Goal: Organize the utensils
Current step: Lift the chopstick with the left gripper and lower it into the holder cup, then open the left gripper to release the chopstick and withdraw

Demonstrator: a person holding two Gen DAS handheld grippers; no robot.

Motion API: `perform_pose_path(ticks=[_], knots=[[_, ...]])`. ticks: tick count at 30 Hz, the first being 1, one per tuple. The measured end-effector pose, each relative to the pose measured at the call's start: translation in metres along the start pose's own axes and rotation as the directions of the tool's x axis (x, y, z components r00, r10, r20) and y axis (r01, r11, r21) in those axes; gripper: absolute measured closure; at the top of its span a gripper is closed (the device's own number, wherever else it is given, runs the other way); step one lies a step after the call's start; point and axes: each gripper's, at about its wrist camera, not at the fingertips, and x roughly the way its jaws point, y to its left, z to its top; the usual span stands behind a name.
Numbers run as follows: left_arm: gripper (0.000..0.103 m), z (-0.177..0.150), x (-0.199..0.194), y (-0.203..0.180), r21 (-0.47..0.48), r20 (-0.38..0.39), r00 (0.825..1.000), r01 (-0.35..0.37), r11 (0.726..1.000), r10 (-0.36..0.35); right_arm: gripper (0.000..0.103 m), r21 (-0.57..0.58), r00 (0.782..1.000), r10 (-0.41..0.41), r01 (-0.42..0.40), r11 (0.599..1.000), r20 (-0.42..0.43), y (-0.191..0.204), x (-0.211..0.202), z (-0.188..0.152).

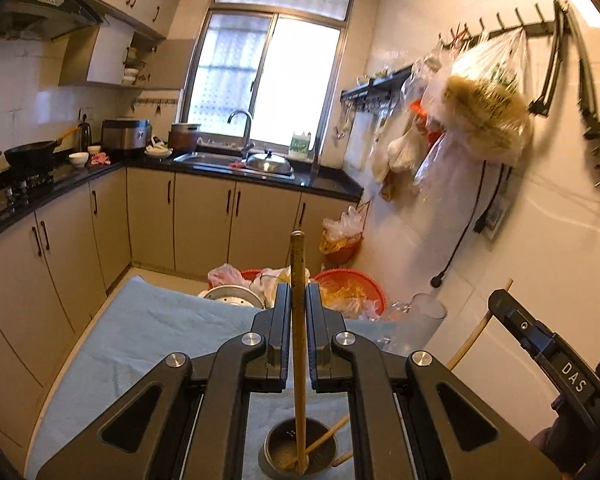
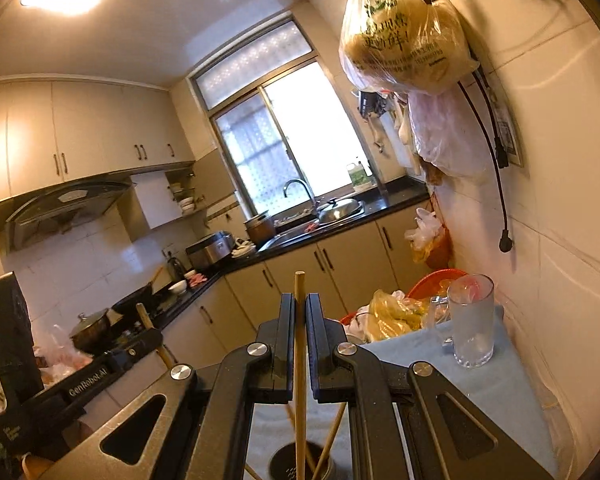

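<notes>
Left tool [image 1: 298, 300]: its jaws are standing narrow and are clamping one wooden chopstick [image 1: 298, 320] near the upper part of the stick; the stick is running upright between the pads, and its lower end is reaching down into the metal holder [image 1: 274, 456].
Metal holder: it is standing on the blue cloth [image 1: 140, 332] that is covering the desk, just below both tools; other chopsticks [image 1: 326, 438] are already leaning inside it.
Right tool [image 2: 300, 316]: its jaws are also standing narrow and are gripping a second chopstick [image 2: 299, 360], upright, with the lower end over or inside the same holder [image 2: 284, 468]; which of the two I cannot tell.
Weight: I judge that each stick is very light, so it is asking for almost no lifting force.
Stiffness: the sticks are looking thin, stiff and hard, probably wood or bamboo; they are not bending in the grip.
Slip: the surface is seeming smooth and round, so a stick is likely to rotate or slide down between flat pads if the squeeze is weak.
Where to hold: the upper third is seeming best, because the tip is then staying free to enter the holder.
Fragile neighbour: a glass mug [image 2: 470, 320] is standing on the cloth to the right, near the holder; a swinging stick could be knocking it.
</notes>
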Motion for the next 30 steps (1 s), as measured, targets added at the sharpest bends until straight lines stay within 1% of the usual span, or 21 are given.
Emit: perform_pose_path(ticks=[2,5,10,13,15,16,17,19,24,28,30], knots=[[0.096,-0.007,0.020,0.000,0.013,-0.024,1.000,-0.007,1.000,0.008,0.097,0.015,1.000,-0.012,0.013,1.000,-0.027,-0.006,0.017,-0.008],[0.096,-0.022,0.047,0.006,0.020,-0.085,0.996,-0.025,0.999,0.027,0.097,0.009,0.996,-0.028,0.029,1.000,-0.079,-0.013,0.036,-0.022],[0.096,-0.041,0.064,0.015,0.018,-0.139,0.989,-0.042,0.999,0.044,0.097,-0.004,0.983,-0.030,0.030,1.000,-0.184,-0.020,0.061,-0.047],[0.096,-0.046,0.062,0.019,0.004,-0.146,0.988,-0.053,0.999,0.053,0.096,0.020,0.975,-0.021,0.026,0.999,-0.223,-0.025,0.068,-0.057],[0.092,-0.047,0.057,0.020,0.009,-0.147,0.988,-0.051,0.999,0.052,0.093,0.021,0.971,-0.019,0.025,0.999,-0.240,-0.026,0.069,-0.059],[0.082,-0.047,0.054,0.019,0.012,-0.144,0.988,-0.053,0.999,0.054,0.085,0.015,0.970,-0.021,0.025,1.000,-0.244,-0.025,0.068,-0.059],[0.071,-0.047,0.048,0.019,0.015,-0.136,0.989,-0.058,0.998,0.060,0.073,0.011,0.970,-0.022,0.026,1.000,-0.242,-0.025,0.067,-0.059],[0.064,-0.047,0.034,0.019,0.015,-0.113,0.992,-0.063,0.998,0.065,0.061,0.005,0.972,-0.027,0.029,1.000,-0.233,-0.024,0.062,-0.057],[0.063,-0.047,-0.005,0.023,0.021,-0.087,0.993,-0.073,0.997,0.074,0.057,-0.036,0.975,-0.044,0.037,0.999,-0.220,-0.019,0.037,-0.046],[0.054,-0.054,-0.044,0.032,0.022,-0.066,0.993,-0.100,0.995,0.101,0.049,-0.095,0.973,-0.071,0.051,0.994,-0.220,-0.012,0.011,-0.041],[0.053,-0.060,-0.063,0.039,0.017,-0.063,0.991,-0.113,0.993,0.114,0.045,-0.141,0.970,-0.092,0.061,0.988,-0.226,-0.011,-0.009,-0.040]])
